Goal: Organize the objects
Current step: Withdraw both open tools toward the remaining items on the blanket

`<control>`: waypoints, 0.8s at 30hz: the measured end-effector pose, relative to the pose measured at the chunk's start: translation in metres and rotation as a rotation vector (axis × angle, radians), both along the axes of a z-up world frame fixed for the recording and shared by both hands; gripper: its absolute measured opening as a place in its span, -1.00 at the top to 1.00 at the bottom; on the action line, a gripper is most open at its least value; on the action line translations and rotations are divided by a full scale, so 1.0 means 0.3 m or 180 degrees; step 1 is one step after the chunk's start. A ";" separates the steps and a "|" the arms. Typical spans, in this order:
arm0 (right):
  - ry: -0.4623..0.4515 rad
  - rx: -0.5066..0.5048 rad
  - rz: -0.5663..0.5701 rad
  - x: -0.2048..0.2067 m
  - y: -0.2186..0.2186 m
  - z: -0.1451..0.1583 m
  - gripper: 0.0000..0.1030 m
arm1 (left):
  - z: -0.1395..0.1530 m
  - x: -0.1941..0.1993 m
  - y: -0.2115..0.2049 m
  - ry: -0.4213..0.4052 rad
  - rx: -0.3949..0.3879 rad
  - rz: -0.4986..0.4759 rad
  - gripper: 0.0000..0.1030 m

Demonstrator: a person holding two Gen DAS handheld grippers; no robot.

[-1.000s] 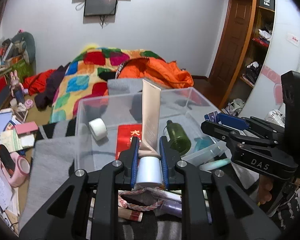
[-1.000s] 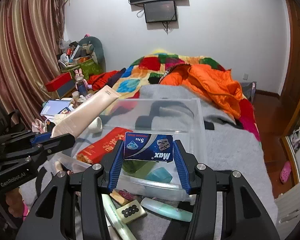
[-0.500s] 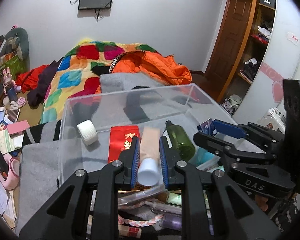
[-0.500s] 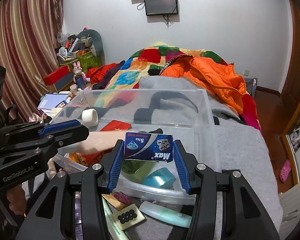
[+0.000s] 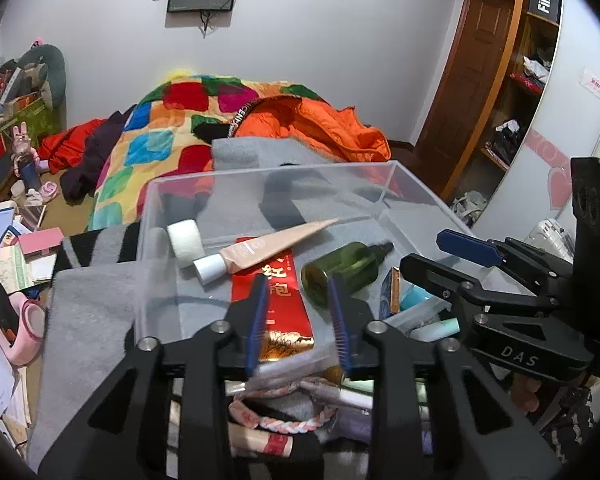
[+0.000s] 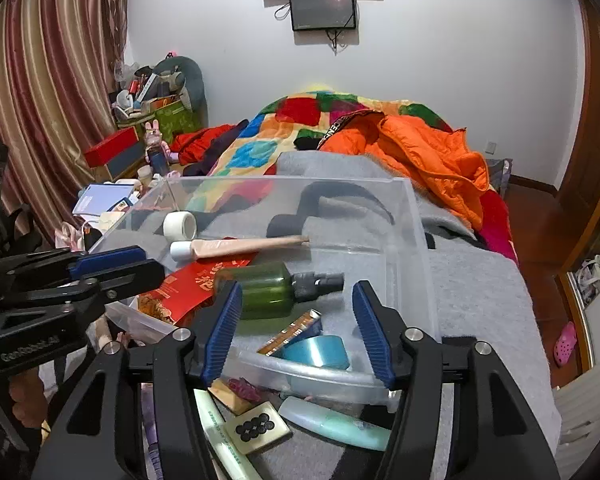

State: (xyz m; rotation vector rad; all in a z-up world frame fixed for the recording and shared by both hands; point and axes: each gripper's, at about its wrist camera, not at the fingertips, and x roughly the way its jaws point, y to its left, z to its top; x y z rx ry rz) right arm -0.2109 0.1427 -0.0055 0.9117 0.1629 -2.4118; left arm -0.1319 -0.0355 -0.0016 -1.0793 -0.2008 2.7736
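A clear plastic bin [image 5: 268, 176] [image 6: 416, 240] stands on a grey blanket. In it lie a beige tube with a white cap [image 5: 260, 248] [image 6: 236, 246], a white tape roll [image 5: 185, 240] [image 6: 180, 225], a red packet [image 5: 280, 300] [image 6: 196, 284], a green bottle [image 5: 340, 270] [image 6: 260, 290], a small blue box [image 6: 296, 330] and a teal tape roll [image 6: 320, 354]. My left gripper [image 5: 298, 320] is open and empty above the bin's near edge. My right gripper [image 6: 298, 328] is open and empty above the blue box; it also shows in the left wrist view [image 5: 452, 256].
Loose items lie in front of the bin: a braided band [image 5: 284, 420], a mint tube [image 6: 336, 424], a pale green tube [image 6: 220, 436], a dotted tile [image 6: 258, 428]. A patchwork quilt and orange jacket [image 6: 428, 156] lie behind. Clutter fills the left floor [image 5: 16, 256].
My left gripper opened and dropped the beige tube into the bin. My right gripper opened and released the small blue box into the bin.
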 end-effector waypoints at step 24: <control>-0.0060 -0.0055 0.0237 0.231 0.053 -0.003 -0.07 | -0.057 0.220 -0.055 -0.0044 -0.0394 0.0187 -0.59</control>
